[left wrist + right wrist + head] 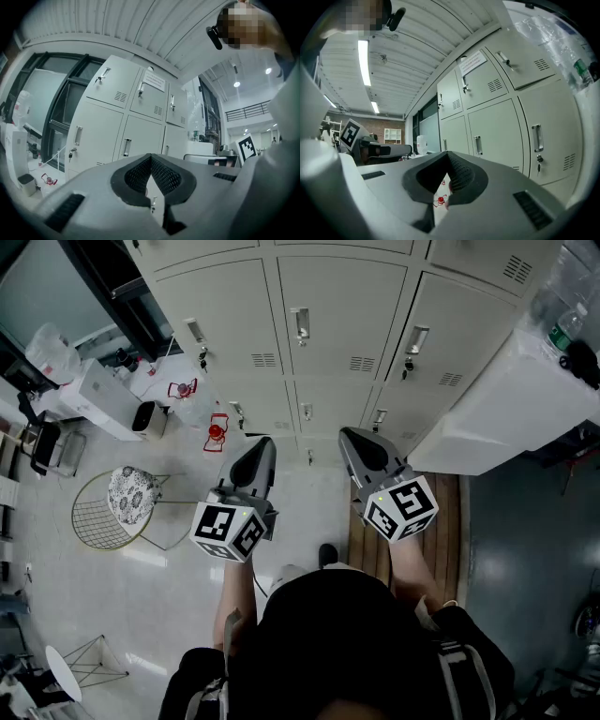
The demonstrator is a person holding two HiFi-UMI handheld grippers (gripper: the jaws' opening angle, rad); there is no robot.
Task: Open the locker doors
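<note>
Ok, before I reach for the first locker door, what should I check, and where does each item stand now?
1. Left hand-held gripper empty: ok, jaws together on nothing.
2. Right hand-held gripper empty: ok, jaws together on nothing.
3. Jaws apart to take a handle: not ok, both shut.
4. Locker doors in view ahead: ok, all visible ones closed.
5. Doors unlocked: cannot tell; a key hangs below the left door's handle.
6. Swing room at the right column: cannot tell; a white box stands close against it.
</note>
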